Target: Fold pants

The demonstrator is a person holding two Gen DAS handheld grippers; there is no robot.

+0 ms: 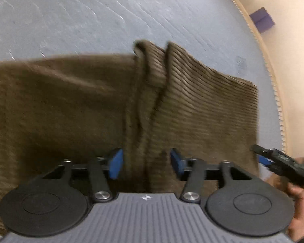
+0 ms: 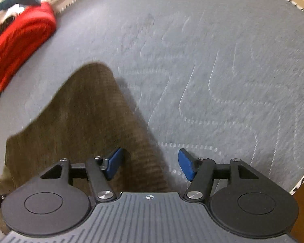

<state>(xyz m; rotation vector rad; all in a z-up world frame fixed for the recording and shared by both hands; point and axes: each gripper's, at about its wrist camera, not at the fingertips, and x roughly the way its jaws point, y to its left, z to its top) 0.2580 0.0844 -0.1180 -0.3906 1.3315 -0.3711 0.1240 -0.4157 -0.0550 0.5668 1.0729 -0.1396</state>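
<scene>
Across both wrist views, a grey-blue quilted mat (image 2: 212, 70) fills the ground, stitched in curving lines, with a serrated pale border along its edge. Beyond the border lies pale flooring.

Brown corduroy pants (image 1: 81, 105) lie on the mat. From the left wrist view they spread wide across the lower half of the frame, ribs visible on the right portion, with a raised fold or seam (image 1: 150, 77) running up the middle toward a bunched peak. From the right wrist view the same pants (image 2: 81, 121) show as a tapering panel reaching up and left, its right edge close to the middle of the frame. Motion blur softens the cloth in both views.

Folded red cloth (image 2: 20, 40) sits at the mat's far left edge, beside white and dark teal cloth, well apart from the pants. A purple block (image 1: 262, 20) rests on the floor past the border.

Left gripper (image 1: 146, 163): blue pads spread, straddling the central fold; contact with the cloth cannot be told. Right gripper (image 2: 150, 165): pads spread, left pad over the pants, right pad over bare mat. In the left wrist view the right gripper (image 1: 263, 158) shows at the pants' right edge, held in a hand (image 1: 300, 202).
</scene>
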